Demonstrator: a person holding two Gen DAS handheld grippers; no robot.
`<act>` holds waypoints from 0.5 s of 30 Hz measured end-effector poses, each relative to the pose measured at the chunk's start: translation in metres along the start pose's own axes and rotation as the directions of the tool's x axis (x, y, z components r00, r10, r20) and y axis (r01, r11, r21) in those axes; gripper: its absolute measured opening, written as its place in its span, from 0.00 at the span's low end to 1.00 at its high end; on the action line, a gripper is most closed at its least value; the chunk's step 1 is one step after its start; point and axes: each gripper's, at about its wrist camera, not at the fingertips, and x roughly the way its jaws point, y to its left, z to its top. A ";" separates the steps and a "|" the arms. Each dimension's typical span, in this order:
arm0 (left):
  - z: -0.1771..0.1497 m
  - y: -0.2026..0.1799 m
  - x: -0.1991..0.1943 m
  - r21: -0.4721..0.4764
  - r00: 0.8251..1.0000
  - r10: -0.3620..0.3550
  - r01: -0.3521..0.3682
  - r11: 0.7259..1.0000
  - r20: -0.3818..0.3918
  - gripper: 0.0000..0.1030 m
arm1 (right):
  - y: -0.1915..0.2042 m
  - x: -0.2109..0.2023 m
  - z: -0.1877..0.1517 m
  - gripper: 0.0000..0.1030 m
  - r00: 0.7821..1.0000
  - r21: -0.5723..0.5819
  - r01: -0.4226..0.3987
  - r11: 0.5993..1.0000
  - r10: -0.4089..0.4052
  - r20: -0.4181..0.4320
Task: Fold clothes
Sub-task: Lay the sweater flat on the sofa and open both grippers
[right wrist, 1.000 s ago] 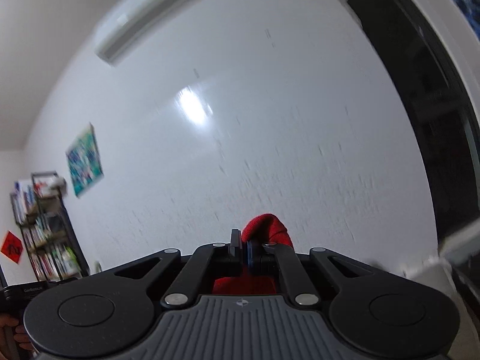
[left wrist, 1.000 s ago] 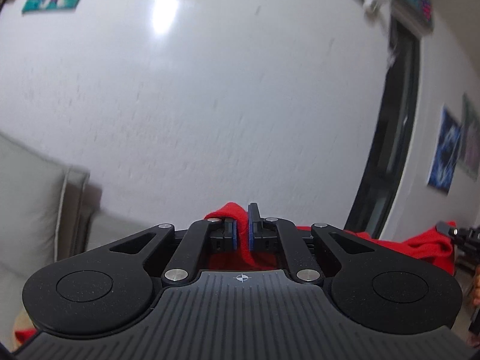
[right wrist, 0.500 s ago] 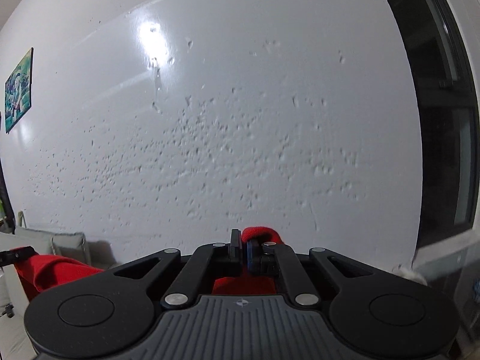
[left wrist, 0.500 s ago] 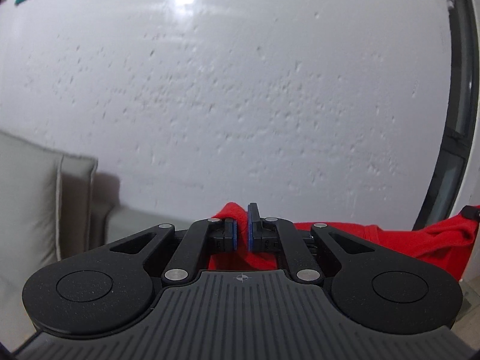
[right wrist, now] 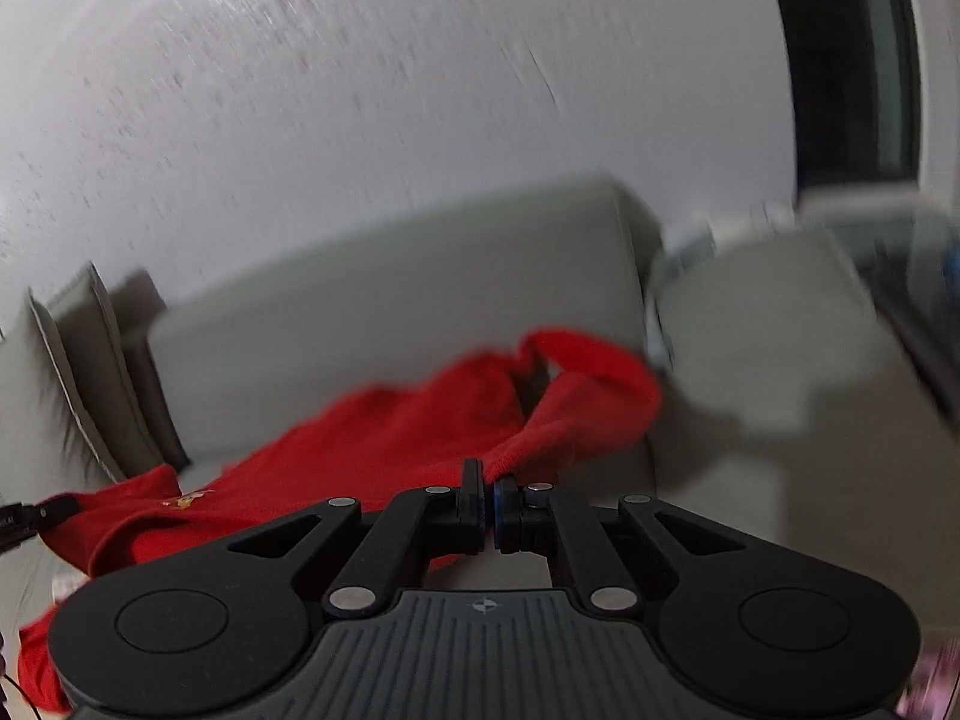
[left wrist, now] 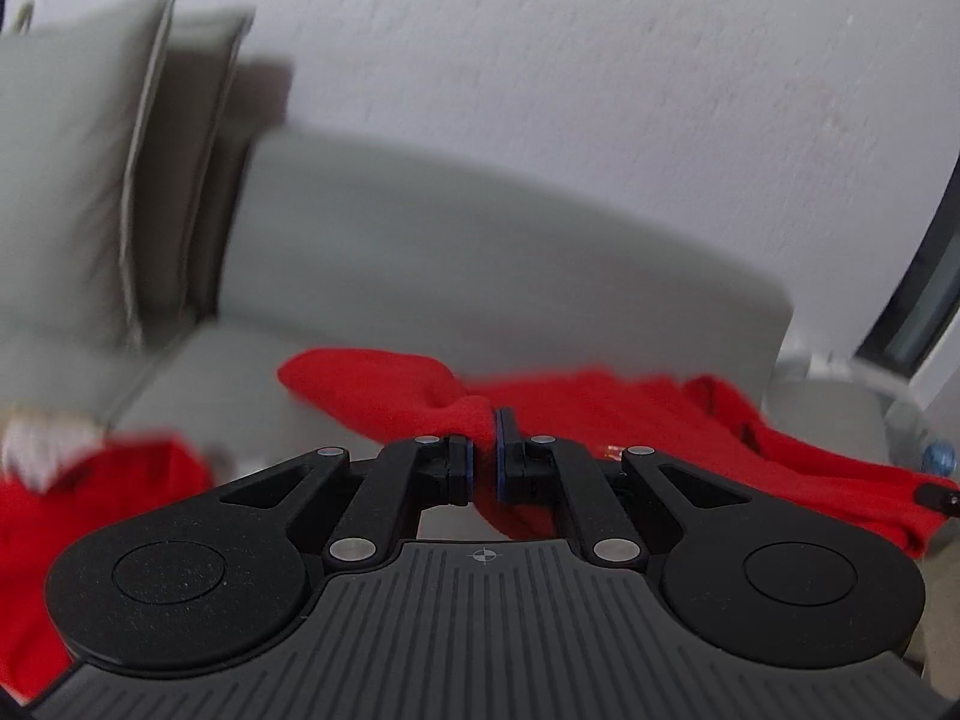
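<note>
A red garment (left wrist: 630,414) lies spread across the seat of a grey sofa (left wrist: 480,258). My left gripper (left wrist: 485,432) is shut on a bunched fold of its cloth, which sticks up between the blue pads. In the right wrist view the same red garment (right wrist: 390,450) stretches off to the left, with a small printed mark near its lower left. My right gripper (right wrist: 487,480) is shut on another edge of it, beside a rolled sleeve end. Each gripper's tip shows at the far edge of the other's view.
Two grey cushions (left wrist: 90,180) lean at the sofa's left end. The sofa armrest (right wrist: 780,330) rises on the right, a dark window frame (right wrist: 852,60) beyond it. A white wall (left wrist: 600,60) stands behind the sofa back.
Both grippers have dropped from up in front of the wall to the sofa seat and tipped downward, still holding the red cloth. The garment now rests spread on the seat.
</note>
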 end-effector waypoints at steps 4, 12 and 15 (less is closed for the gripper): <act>-0.054 0.012 -0.002 0.024 0.992 0.018 -0.015 1.000 -0.122 0.06 | -0.007 0.000 -0.052 0.05 0.994 0.034 0.033 0.999 -0.029 -0.110; -0.106 0.022 0.010 0.095 0.962 0.093 -0.071 0.993 -0.258 0.06 | -0.010 -0.002 -0.121 0.05 0.963 -0.023 0.098 0.995 -0.101 -0.249; -0.113 0.022 0.000 0.101 0.962 0.095 -0.071 0.992 -0.257 0.06 | -0.006 -0.008 -0.133 0.05 0.961 -0.043 0.117 0.992 -0.124 -0.247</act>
